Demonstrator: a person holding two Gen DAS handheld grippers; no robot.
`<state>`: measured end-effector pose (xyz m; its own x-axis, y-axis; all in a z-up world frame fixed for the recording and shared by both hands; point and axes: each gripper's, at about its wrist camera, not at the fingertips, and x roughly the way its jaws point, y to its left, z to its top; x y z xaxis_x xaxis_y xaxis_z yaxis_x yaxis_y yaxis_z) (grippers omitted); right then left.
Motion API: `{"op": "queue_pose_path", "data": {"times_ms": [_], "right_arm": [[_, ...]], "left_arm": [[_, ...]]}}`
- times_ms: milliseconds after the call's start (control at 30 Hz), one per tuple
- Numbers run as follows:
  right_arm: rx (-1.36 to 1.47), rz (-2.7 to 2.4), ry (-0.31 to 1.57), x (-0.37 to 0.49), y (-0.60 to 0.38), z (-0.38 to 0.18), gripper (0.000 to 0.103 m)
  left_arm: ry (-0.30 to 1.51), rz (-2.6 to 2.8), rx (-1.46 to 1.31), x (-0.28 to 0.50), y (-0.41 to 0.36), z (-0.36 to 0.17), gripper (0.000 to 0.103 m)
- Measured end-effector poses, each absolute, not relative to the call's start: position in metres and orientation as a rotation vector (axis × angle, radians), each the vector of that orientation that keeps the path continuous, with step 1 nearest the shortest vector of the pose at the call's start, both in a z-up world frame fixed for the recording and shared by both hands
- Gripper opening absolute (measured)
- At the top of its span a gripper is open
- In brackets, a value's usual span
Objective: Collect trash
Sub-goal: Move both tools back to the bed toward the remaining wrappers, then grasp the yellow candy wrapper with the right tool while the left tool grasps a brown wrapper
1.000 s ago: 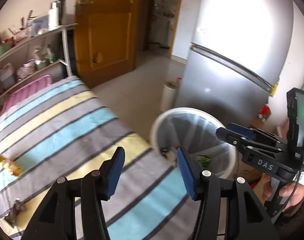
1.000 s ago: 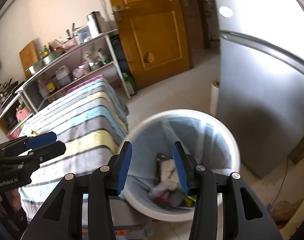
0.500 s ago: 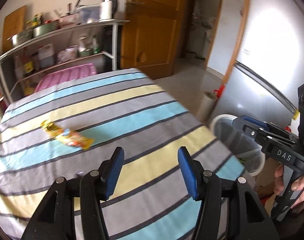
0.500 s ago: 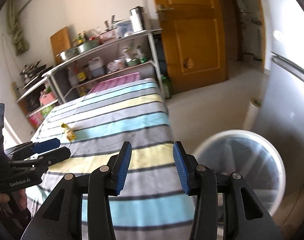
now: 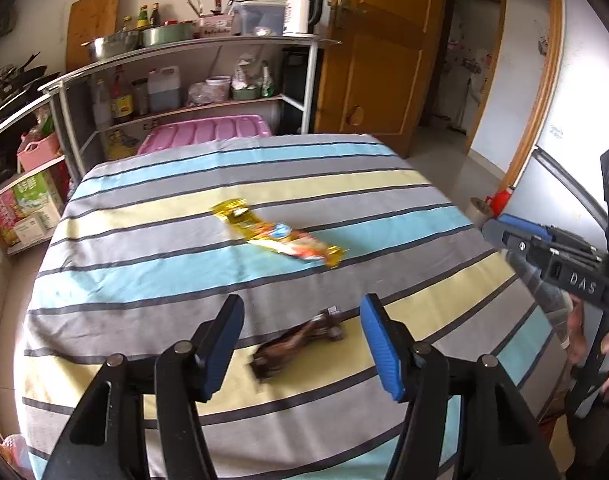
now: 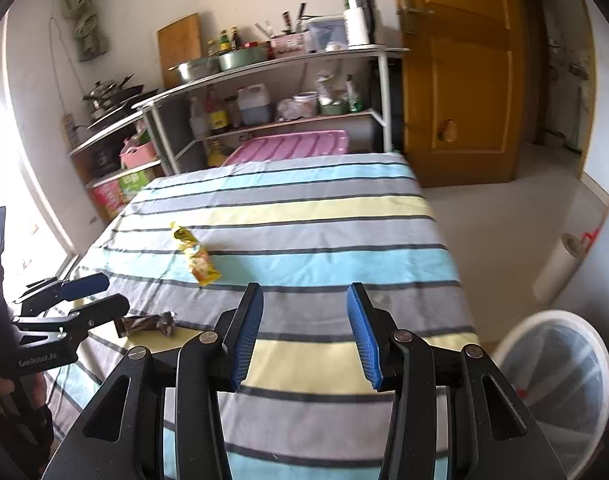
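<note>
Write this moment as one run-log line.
left claw: open, above dark brown wrapper | right claw: open, empty | yellow wrapper: on cloth

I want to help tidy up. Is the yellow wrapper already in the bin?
No, the yellow wrapper lies on the striped tablecloth, apart from the white bin.

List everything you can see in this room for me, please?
yellow wrapper: one, yellow-orange, mid table
dark wrapper: one, brown, near table edge
striped cloth: one, blue, grey, yellow, covering table
trash bin: one, white, floor right of table
shelf rack: one, grey, holding pots and bottles
kettle: one, white, top shelf
door: one, brown, behind table
left hand-held gripper: one, black with blue pads, open, above dark wrapper
right hand-held gripper: one, same colours, open, empty
</note>
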<state>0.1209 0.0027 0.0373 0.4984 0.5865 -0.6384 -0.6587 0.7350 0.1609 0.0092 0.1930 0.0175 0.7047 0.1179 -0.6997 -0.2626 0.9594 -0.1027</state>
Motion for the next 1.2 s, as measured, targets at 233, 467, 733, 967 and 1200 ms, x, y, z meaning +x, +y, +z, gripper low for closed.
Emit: {"op": "queue_pose_path", "data": {"times_ms": [233,467,733,967,1200], "right_arm": [[-0.175,0.829,0.767,0.131,0.048,0.026,0.045],[-0.245,0.936,0.792,0.138,0.094,0.017,0.045],[-0.266,1.032,0.838,0.147,0.137,0.001,0.045],[-0.309,1.092,0.866,0.153,0.165,-0.014,0.045],[-0.323,1.089,0.899,0.162,0.176,-0.022,0.045]], "left_arm": [[0.812,0.186,-0.2,0.001,0.214,-0.002,0.065],[0.867,0.106,-0.178,0.015,0.214,-0.018,0.065],[0.881,0.095,-0.115,0.03,0.211,-0.025,0.065],[0.9,0.078,-0.12,0.032,0.214,-0.03,0.063],[0.904,0.089,-0.111,0.032,0.212,-0.031,0.058]]}}
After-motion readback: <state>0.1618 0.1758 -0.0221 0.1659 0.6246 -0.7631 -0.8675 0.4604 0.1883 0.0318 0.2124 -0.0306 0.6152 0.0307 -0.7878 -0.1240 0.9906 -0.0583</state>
